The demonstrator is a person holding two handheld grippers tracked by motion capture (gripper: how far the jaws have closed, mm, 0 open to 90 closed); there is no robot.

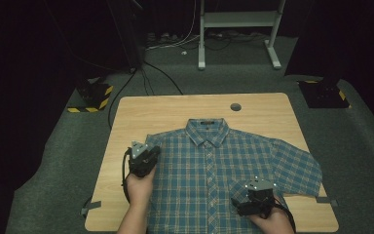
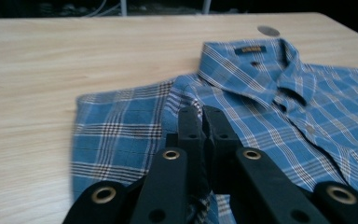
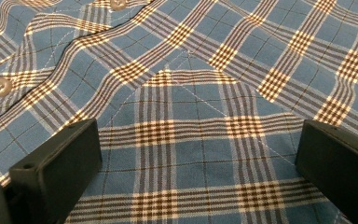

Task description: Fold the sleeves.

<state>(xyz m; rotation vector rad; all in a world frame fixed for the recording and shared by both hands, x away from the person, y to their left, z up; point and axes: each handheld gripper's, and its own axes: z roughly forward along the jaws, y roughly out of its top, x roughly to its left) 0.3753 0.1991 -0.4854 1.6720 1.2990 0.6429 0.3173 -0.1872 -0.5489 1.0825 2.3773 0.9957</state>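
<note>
Wooden, pale rectangular table (image 1: 126, 112) is bearing a blue plaid short-sleeved cotton shirt (image 1: 214, 165) spread flat, whose folded-in sleeve (image 2: 116, 135) the left gripper (image 2: 203, 116), jaws pinching cloth, is probably best drawing smoothly toward the shirt's button placket while the right gripper (image 3: 198, 154), jaws spread, is pinning the shirt's front.

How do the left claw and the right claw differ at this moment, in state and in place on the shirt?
The left claw is shut, its jaws pinching plaid fabric; the right claw is open, jaws wide apart above flat cloth. The left claw sits at the folded sleeve near the collar; the right claw is over the chest pocket lower down. Both are black and over the same shirt.
</note>
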